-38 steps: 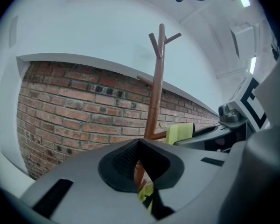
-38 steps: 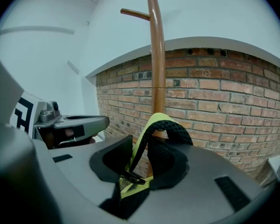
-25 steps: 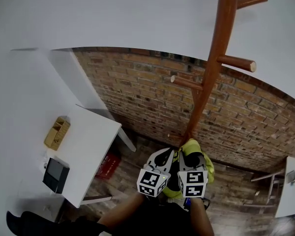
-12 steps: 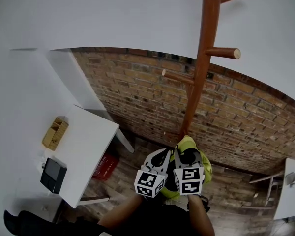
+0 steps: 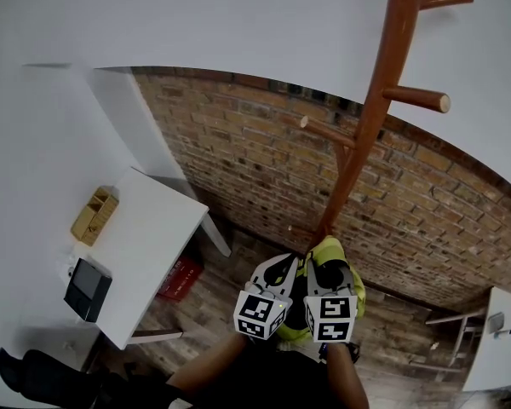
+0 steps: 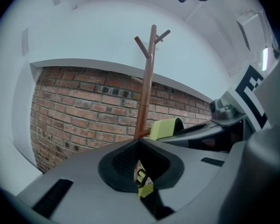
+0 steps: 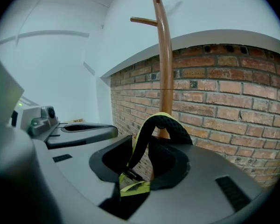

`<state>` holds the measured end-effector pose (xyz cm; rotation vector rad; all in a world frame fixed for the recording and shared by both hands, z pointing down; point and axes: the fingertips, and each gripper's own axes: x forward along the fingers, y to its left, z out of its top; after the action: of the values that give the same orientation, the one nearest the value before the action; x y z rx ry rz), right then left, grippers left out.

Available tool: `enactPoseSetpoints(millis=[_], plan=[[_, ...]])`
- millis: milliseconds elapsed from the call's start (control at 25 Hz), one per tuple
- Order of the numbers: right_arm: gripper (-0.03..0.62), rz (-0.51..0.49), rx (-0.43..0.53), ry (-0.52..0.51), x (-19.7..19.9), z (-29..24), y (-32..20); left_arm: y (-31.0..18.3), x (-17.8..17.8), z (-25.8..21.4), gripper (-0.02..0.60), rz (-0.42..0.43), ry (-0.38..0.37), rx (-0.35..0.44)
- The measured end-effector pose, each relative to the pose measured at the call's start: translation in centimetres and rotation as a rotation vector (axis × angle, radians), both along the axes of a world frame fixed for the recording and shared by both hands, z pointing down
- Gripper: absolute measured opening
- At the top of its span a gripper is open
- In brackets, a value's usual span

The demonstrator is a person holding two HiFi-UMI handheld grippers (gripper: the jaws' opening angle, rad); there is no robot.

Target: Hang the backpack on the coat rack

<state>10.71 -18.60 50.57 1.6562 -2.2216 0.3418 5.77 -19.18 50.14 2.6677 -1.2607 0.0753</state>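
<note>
Yellow backpack (image 5: 325, 250) is still being held low by left gripper (image 5: 277, 269) and right gripper (image 5: 330, 273), jaws clamped shut on straps (image 7: 139, 148); coat rack (image 5: 370, 135) is being viewed further right; lift pending.

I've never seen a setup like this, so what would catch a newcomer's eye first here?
The tall reddish-brown wooden coat rack stands out first, rising with bare pegs before the red brick wall. Low in the head view, the left tool and right tool each clamp a strap of a yellow-green and black backpack. A white table sits to the left.
</note>
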Motion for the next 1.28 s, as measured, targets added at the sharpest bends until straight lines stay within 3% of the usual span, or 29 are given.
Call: enactPoseSetpoints(millis=[680, 1280], plan=[[0.109, 0.035, 0.010, -0.012, 0.2, 0.7, 1.7, 0.6, 0.1, 0.0, 0.006, 0.021, 0.007, 0.006], [0.086, 0.092, 0.048, -0.050, 2.8, 1.1, 4.9, 2.6, 0.7, 0.5, 0.006, 0.023, -0.004, -0.009]])
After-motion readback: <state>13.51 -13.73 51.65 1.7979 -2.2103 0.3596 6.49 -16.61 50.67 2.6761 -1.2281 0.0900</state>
